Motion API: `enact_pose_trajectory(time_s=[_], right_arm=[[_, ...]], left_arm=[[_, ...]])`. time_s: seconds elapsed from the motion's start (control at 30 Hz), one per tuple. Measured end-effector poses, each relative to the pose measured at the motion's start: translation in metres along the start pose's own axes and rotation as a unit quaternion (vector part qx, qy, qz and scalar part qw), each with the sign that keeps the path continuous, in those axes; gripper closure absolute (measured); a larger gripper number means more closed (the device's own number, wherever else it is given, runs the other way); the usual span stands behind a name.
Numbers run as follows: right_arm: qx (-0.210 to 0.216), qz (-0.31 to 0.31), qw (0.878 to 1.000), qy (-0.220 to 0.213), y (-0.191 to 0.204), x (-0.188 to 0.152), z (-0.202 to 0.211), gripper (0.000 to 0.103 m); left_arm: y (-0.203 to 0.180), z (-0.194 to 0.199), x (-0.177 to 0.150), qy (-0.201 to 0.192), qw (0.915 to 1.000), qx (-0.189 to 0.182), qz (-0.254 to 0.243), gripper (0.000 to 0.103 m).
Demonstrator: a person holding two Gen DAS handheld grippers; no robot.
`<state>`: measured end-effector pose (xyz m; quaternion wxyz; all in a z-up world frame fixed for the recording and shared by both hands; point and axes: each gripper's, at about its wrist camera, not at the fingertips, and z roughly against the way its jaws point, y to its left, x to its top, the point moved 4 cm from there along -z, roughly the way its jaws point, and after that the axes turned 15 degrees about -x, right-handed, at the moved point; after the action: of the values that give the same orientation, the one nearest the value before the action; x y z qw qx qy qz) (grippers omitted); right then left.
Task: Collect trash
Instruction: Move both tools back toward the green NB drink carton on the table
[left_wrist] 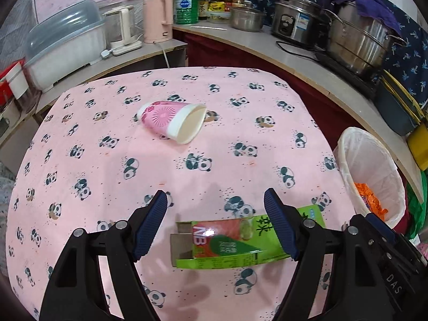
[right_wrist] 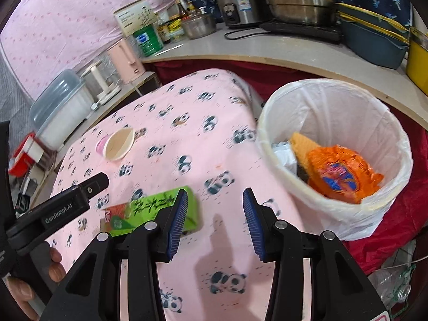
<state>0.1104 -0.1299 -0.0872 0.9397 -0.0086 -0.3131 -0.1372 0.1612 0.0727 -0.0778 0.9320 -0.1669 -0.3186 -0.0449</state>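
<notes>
A green drink carton [left_wrist: 235, 243] lies flat on the pink panda tablecloth [left_wrist: 107, 160]. My left gripper [left_wrist: 215, 196] hovers over it, open, with the carton below and between the fingers and no pad pressing on it. Farther back, a pink paper cup [left_wrist: 171, 120] lies on its side. My right gripper [right_wrist: 215, 194] is open over bare cloth with nothing between its fingers. Just left of it is the carton [right_wrist: 144, 211], and the cup [right_wrist: 117, 144] is beyond. The white-lined trash bin [right_wrist: 334, 112] stands right of the table, holding an orange wrapper [right_wrist: 339, 174].
A curved counter [left_wrist: 294, 61] behind the table carries steel pots [left_wrist: 355, 45], a rice cooker, a pink kettle [left_wrist: 157, 18] and jars. A lidded plastic box [left_wrist: 67, 45] sits at the left. Plastic bottles [right_wrist: 393, 283] lie on the floor by the bin. A hand [right_wrist: 53, 264] holds the left gripper.
</notes>
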Motion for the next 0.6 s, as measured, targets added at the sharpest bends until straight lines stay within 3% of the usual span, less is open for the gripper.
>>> enact_pose_trajectory(time_s=[0.6], right_arm=[[0.043,0.058,0.996,0.058,0.059,-0.051,-0.015,0.061]], left_arm=[[0.077,0.027,-0.017,-0.009,0.9978,0.038,0.053,0.032]])
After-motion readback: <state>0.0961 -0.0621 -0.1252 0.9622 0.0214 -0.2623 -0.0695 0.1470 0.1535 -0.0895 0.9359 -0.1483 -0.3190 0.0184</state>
